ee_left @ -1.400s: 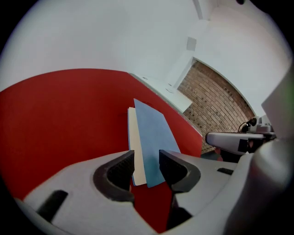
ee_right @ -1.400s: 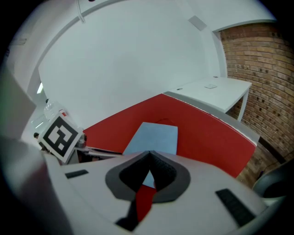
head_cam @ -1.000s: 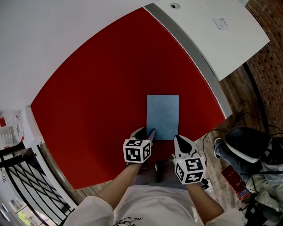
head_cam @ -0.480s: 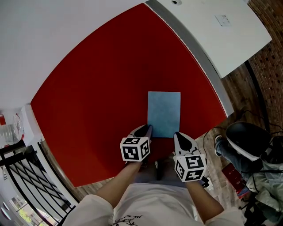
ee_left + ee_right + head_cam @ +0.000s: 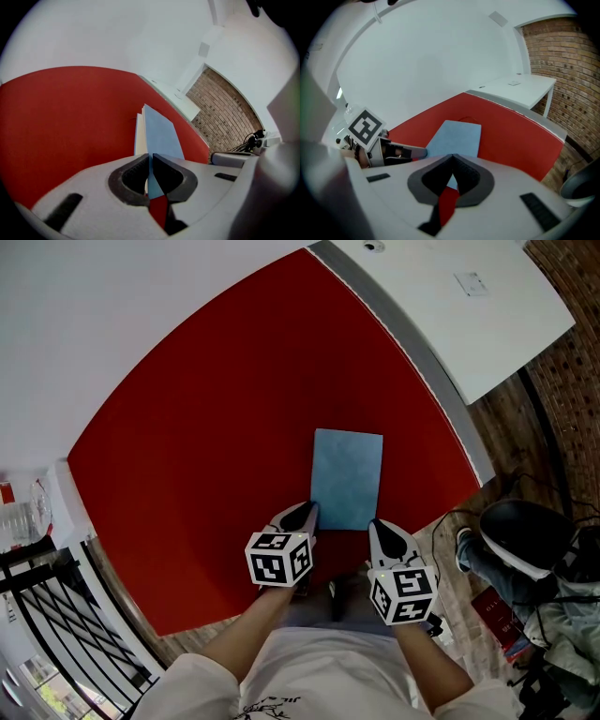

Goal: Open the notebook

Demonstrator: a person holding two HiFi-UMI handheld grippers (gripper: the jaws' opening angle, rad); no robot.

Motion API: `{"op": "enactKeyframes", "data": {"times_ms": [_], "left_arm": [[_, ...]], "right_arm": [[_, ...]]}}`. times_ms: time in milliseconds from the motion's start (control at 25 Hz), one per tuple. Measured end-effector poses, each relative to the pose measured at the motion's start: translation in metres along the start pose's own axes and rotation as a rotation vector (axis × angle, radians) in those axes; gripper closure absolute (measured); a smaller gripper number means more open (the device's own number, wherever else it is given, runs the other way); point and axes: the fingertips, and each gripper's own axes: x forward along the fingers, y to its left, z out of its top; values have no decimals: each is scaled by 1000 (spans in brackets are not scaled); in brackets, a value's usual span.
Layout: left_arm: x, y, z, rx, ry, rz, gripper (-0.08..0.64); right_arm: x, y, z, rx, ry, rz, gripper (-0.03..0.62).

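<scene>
The blue notebook (image 5: 347, 479) lies on the red tabletop (image 5: 187, 446). The left gripper (image 5: 307, 514) clamps its cover (image 5: 159, 133) at the 7 o'clock corner, hiding that corner; pale pages (image 5: 138, 136) show beneath. The right gripper (image 5: 380, 531), jaws together and empty, sits at 5 o'clock.

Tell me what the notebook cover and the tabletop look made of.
Notebook cover: likely thin matte light-blue card or paper; the left claw holds it raised as one flat sheet, off cream pages. Tabletop: smooth, uniform matte red; whether it is laminate, paint or a cloth cover, I cannot tell.
</scene>
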Motion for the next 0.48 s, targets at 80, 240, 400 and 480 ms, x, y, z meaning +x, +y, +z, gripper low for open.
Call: {"op": "enactKeyframes", "data": {"times_ms": [80, 240, 400, 480], "left_arm": [[-10, -2, 15, 46, -30, 4, 531], [-29, -20, 37, 127, -57, -26, 537], [-41, -58, 41, 191, -62, -94, 538], [-44, -79, 40, 226, -65, -125, 538]], "right_arm": [[-2, 0, 1, 3, -7, 0, 586], [-7, 3, 3, 13, -25, 1, 586], [-14, 2, 4, 33, -47, -9, 586], [-19, -2, 1, 45, -54, -20, 586]]}}
